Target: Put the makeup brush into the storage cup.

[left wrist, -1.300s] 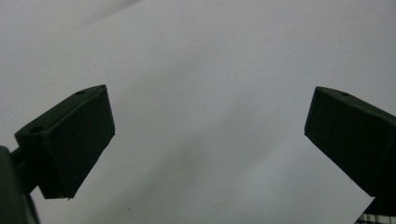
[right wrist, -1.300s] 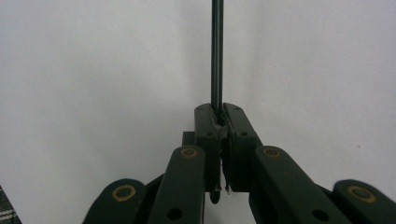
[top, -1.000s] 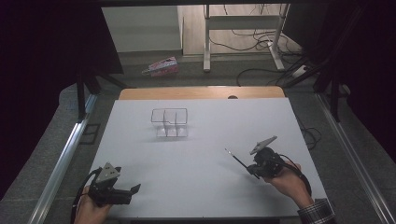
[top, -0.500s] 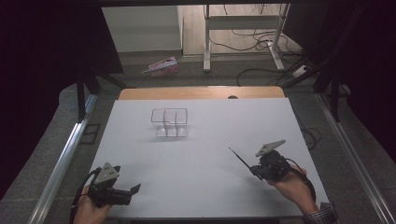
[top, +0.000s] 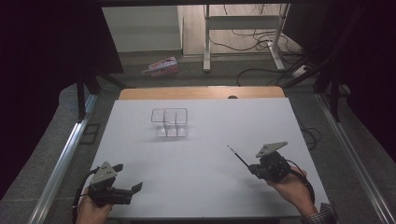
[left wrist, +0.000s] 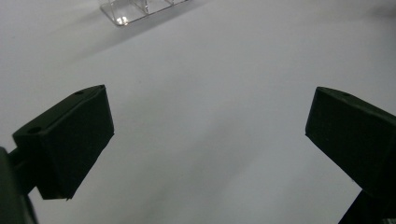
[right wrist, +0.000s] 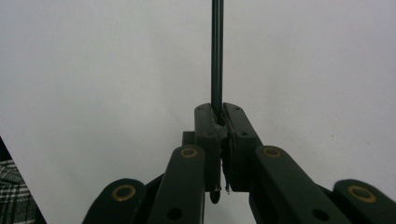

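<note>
Stiffness and lightness marked the thin black rod (top: pixel 237 156), lower right of the high view, clamped by its near end in the right gripper (top: pixel 254 169). Slippery and slender, it probably wanted a grip nearer mid-shaft. Lower left, the left gripper (top: pixel 135 186) stood apart, empty.
</note>
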Tool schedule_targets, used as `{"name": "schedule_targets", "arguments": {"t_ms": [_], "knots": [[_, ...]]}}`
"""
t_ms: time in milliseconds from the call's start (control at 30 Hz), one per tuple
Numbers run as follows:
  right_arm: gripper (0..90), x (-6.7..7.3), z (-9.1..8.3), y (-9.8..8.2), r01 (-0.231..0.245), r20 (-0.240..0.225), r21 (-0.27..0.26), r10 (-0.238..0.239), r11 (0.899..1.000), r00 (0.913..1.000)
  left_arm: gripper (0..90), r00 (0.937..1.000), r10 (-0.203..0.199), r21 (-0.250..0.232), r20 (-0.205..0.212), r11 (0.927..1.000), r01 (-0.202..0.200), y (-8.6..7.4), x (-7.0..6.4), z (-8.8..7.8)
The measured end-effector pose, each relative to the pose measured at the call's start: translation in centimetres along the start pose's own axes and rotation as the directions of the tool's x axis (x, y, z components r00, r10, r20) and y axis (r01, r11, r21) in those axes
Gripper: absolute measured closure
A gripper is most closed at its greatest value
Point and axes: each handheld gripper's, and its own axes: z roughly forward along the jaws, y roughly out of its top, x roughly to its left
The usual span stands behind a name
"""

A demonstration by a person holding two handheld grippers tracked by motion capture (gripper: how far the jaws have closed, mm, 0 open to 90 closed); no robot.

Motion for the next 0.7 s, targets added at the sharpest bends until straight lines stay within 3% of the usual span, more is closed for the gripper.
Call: {"name": "schedule_targets", "arguments": {"t_ms": [300,700], "knots": [[85.4,0.5,-0.4,0.3,-0.002,-0.004,-0.05,0.002,0.999,1.0,0.3,0.9948,-0.079,-0.022,0.065,0.9965,0.08,0.3,0.3,0.1],[85.4,1.3,-0.5,0.8,0.007,-0.005,-0.105,-0.008,0.994,1.0,0.6,0.9932,-0.089,-0.012,0.075,0.9958,0.09,1.6,-0.9,1.1]]}}
